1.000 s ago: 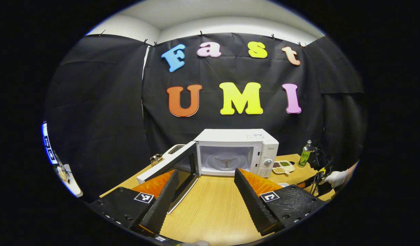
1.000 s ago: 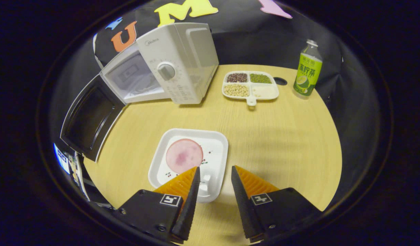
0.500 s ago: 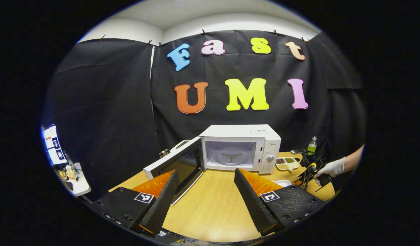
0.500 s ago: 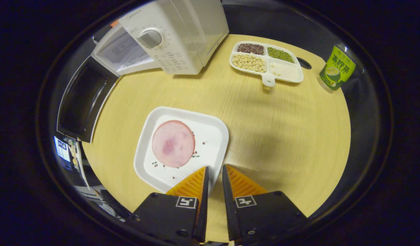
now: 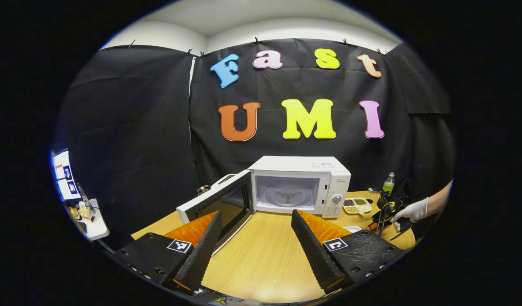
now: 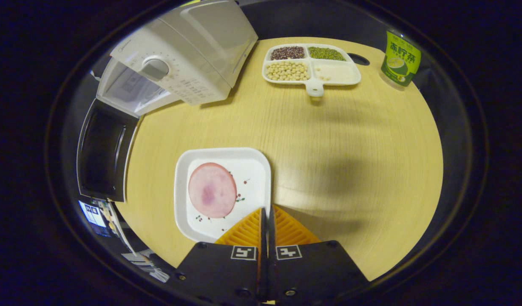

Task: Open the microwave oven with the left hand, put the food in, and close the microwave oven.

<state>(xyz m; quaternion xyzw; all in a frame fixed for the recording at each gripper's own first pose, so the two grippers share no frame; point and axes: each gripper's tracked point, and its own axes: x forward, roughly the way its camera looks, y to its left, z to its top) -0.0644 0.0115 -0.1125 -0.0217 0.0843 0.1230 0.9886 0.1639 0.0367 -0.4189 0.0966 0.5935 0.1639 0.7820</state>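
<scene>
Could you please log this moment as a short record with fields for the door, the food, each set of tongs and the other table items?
door: microwave door swung open, cavity empty
food: pink slice on white plate, on the table
right tongs: shut on the plate's near right rim
left tongs: open, holding nothing, facing the microwave
other items: divided tray of beans, green bottle

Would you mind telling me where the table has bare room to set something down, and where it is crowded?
The widest bare patch of table lies right of the white plate, between the compartment tray and the near edge. A narrower strip runs between the plate and the microwave. Crowded: the far edge, with microwave, tray and green bottle, and the left, where the open door swings out.
</scene>
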